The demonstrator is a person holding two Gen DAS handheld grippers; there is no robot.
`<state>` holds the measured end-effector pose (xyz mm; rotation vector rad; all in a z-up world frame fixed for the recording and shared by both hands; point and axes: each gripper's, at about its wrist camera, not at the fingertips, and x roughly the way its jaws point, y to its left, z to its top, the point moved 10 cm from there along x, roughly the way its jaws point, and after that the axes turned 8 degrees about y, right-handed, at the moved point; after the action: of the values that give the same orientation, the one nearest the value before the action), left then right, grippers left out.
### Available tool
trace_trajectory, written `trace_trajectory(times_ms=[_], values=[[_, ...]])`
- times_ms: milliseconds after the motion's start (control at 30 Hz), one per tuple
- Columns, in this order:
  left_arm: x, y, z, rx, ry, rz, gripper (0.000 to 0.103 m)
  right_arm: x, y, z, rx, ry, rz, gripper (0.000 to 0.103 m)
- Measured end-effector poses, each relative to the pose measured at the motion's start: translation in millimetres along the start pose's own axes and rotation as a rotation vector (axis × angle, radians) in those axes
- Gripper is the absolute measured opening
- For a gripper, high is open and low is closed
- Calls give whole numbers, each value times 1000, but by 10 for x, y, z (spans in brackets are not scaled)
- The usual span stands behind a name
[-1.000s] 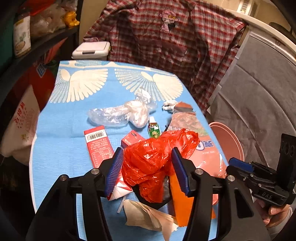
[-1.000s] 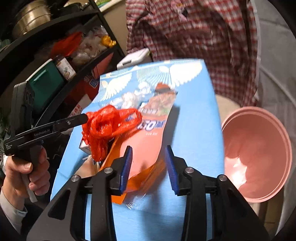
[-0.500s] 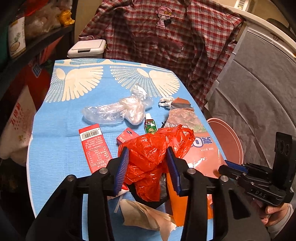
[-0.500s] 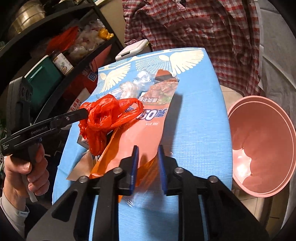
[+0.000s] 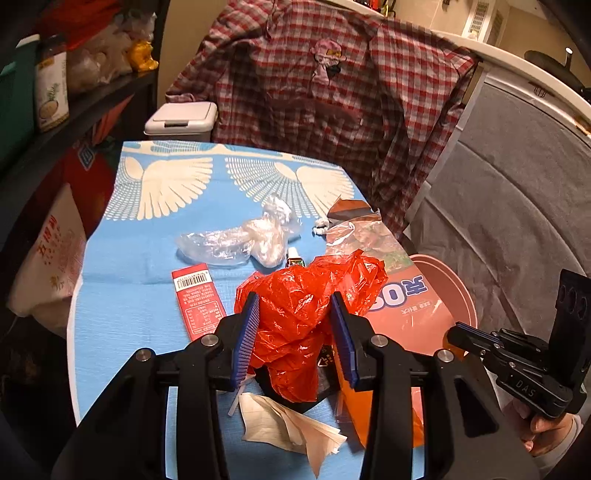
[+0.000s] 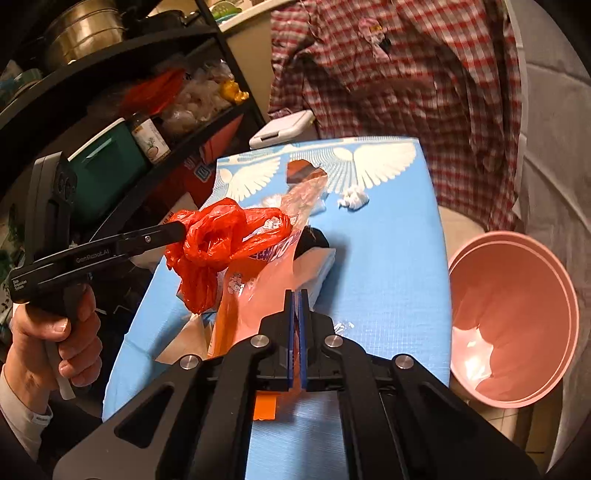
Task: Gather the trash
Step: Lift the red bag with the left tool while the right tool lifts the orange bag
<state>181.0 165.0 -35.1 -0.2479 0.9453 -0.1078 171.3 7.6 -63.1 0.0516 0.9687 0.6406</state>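
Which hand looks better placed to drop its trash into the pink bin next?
Right. Its hand-held gripper is shut on the large orange plastic package, beside the round pink plastic bin. The left one holds the crumpled red plastic bag farther away.

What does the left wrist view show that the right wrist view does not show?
Only the left wrist view shows the red barcoded box, the crumpled clear plastic and the torn paper. Only the right wrist view shows the person's left hand and the steel pot. Both show the red plastic bag held in the left gripper, the orange snack packet pinched in the right gripper, and the pink basin.
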Motion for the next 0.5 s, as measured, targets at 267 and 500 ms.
trace_trajectory(times_ms=[267,500], values=[[-168,-45,-12,-6,-41,17,39,-197,-32,25,-24,-50,-56,2],[-302,-133,-20,-1,-79,25,39,-442,-89,69,-32,-97,-110,2]])
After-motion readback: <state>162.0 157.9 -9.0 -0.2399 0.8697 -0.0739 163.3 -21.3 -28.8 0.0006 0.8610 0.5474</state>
